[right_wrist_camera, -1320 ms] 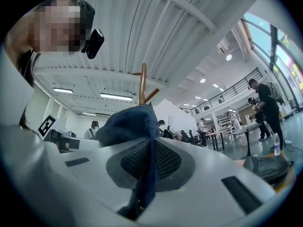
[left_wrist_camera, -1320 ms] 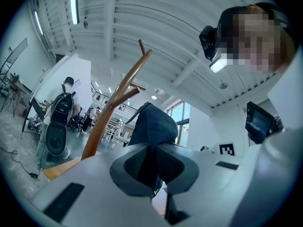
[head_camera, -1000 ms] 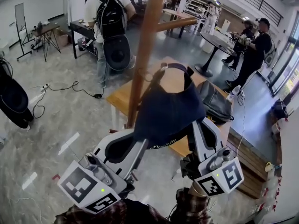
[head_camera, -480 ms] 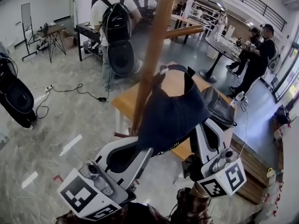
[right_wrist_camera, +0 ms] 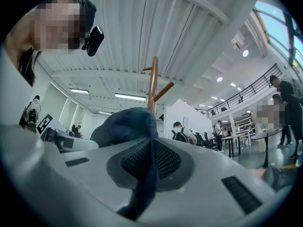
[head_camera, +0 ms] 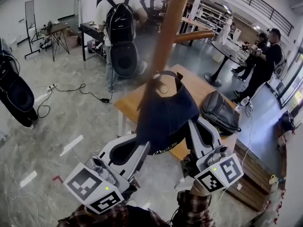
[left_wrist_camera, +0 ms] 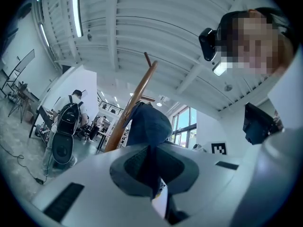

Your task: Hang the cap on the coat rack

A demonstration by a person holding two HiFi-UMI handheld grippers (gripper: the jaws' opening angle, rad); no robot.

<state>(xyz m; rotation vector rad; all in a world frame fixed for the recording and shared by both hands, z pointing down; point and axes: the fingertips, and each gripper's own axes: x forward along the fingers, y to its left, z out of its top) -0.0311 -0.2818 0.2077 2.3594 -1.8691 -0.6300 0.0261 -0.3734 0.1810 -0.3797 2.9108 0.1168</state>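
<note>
A dark navy cap [head_camera: 165,115] hangs in the air between my two grippers, its strap loop up against the wooden coat rack pole [head_camera: 166,37]. One wooden peg [head_camera: 191,36] sticks out to the right above the cap. My left gripper [head_camera: 138,149] is shut on the cap's lower left edge, my right gripper [head_camera: 193,132] on its right edge. In the left gripper view the cap's cloth [left_wrist_camera: 149,126] runs pinched between the jaws of the left gripper [left_wrist_camera: 154,167], with the pole [left_wrist_camera: 132,103] behind it. Seen along the right gripper [right_wrist_camera: 150,167], the cap [right_wrist_camera: 125,126] is clamped the same way below the rack [right_wrist_camera: 152,86].
A wooden table [head_camera: 130,100] stands behind the rack with a grey backpack [head_camera: 220,112] on it. A person with a black backpack [head_camera: 119,22] stands beyond. Two people are at a round table [head_camera: 225,44] on the right. Cables [head_camera: 78,89] trail over the floor, and a black bag [head_camera: 16,96] is at the left.
Both grippers have carried the cap a little toward the pole, and its strap loop now overlaps the pole. Both grips on the cap are unchanged.
</note>
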